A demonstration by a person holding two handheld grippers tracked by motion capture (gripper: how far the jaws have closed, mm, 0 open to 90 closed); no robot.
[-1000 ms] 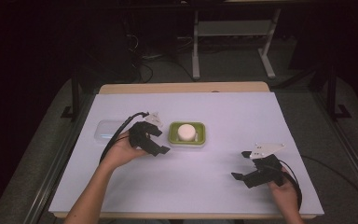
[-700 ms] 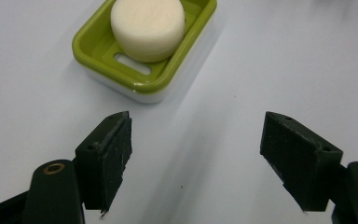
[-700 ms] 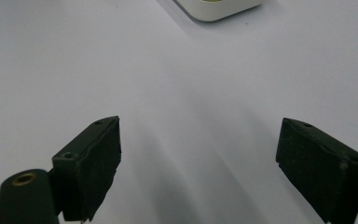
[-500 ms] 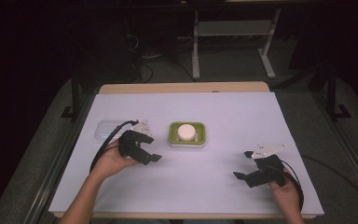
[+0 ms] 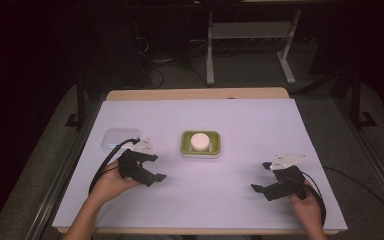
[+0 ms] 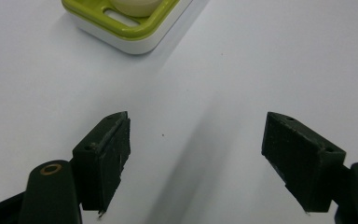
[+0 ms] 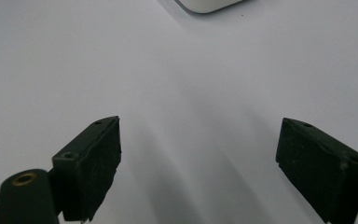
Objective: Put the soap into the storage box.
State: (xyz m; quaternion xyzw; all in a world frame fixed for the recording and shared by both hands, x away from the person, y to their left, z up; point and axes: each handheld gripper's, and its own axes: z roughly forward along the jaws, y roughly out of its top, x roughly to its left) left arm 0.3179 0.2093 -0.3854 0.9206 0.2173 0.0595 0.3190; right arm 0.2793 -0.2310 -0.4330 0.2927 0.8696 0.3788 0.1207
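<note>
Beside left claw [image 5: 152, 170]: rounded-square green dish [image 5: 201, 144].

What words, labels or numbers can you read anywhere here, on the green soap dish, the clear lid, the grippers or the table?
None can be read.
Green soap dish and the pale round soap in it: no print visible.
Clear lid: plain, too faint to show any mark.
Left gripper and right gripper: black jaws, no lettering seen.
White table: blank; a small reddish mark at its far edge is too small to read.
</note>
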